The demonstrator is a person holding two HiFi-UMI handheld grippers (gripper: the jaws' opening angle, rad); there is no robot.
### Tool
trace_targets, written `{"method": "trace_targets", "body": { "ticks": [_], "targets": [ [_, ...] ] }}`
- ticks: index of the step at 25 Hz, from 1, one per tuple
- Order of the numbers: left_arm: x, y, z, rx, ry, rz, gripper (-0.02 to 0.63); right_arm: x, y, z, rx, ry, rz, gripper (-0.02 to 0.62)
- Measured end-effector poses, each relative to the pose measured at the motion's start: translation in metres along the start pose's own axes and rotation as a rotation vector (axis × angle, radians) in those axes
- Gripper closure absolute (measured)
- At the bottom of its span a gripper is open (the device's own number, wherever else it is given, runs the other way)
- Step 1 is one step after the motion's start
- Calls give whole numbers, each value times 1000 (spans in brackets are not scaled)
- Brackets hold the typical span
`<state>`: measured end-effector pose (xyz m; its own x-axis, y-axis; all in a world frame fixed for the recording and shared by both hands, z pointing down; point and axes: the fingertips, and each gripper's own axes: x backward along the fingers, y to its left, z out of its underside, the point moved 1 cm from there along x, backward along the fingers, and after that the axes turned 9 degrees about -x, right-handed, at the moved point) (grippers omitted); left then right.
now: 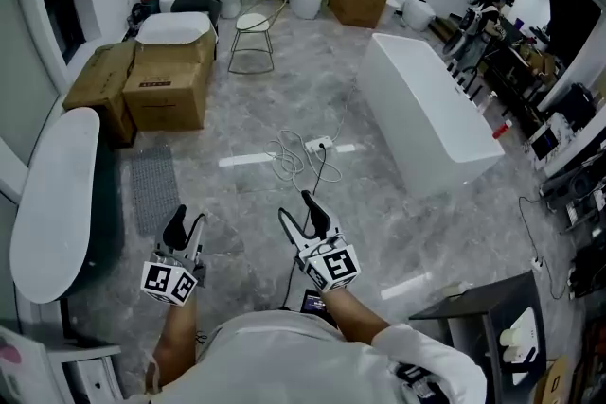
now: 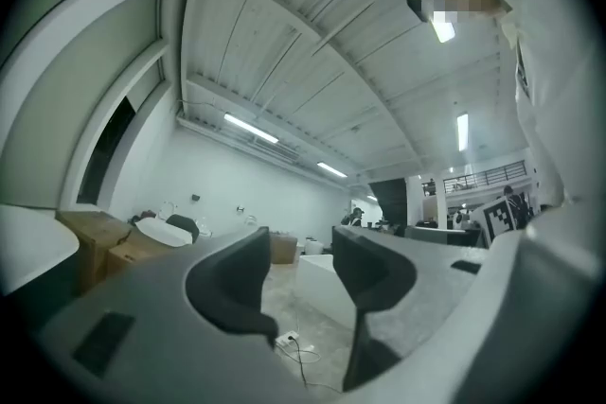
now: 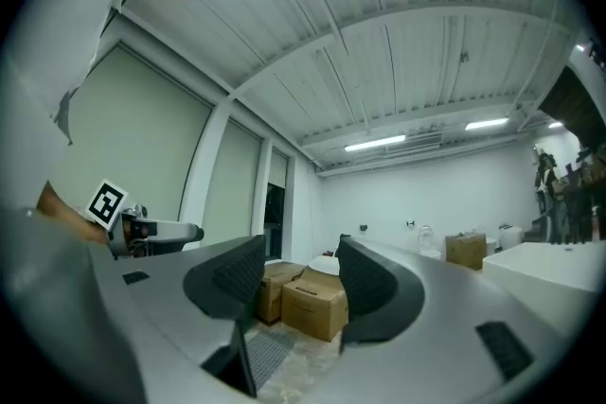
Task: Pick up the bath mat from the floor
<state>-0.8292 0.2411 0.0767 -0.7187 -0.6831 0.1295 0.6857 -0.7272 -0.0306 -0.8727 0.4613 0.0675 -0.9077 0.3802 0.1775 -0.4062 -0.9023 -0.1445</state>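
Note:
The bath mat [image 1: 153, 187] is a grey textured rectangle lying flat on the marble floor at the left, beside a white oval tub [image 1: 52, 203]. My left gripper [image 1: 187, 222] hovers just right of the mat's near end, open and empty. My right gripper [image 1: 296, 213] is held further right over bare floor, also open with nothing between its fingers. In the right gripper view the mat [image 3: 268, 351] shows low between the jaws, with cardboard boxes [image 3: 312, 303] behind it. The left gripper view [image 2: 298, 274] looks toward the white bathtub [image 2: 327, 284], and the mat is not in it.
A white rectangular bathtub [image 1: 431, 114] stands at the right. A power strip with tangled cables [image 1: 308, 151] lies on the floor ahead. Cardboard boxes [image 1: 166, 85] sit beyond the mat, a wire chair [image 1: 251, 38] and toilets further back. A dark table [image 1: 483, 317] is at lower right.

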Motion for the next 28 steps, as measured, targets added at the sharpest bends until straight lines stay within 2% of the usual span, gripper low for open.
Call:
{"method": "trace_targets", "body": {
  "ticks": [5, 10, 16, 20, 22, 25, 28],
  "targets": [
    [-7, -28, 7, 0, 27, 32, 402, 24, -15, 8, -104, 14, -64, 322],
    [-11, -56, 4, -49, 26, 96, 410, 38, -23, 10, -103, 43, -119, 322],
    [-43, -77, 5, -40, 37, 115, 410, 56, -63, -5, -75, 33, -38, 322],
    [-66, -108, 0, -167, 61, 186, 410, 71, -91, 1, -112, 79, -17, 324],
    [-76, -119, -3, -195, 57, 198, 410, 79, -106, 1, -110, 81, -4, 324],
    [-85, -123, 2, -162, 59, 179, 410, 89, -123, 0, -107, 64, 15, 324],
    [-87, -123, 13, -108, 75, 158, 410, 92, -133, 7, -127, 79, -6, 325]
  ]
}}
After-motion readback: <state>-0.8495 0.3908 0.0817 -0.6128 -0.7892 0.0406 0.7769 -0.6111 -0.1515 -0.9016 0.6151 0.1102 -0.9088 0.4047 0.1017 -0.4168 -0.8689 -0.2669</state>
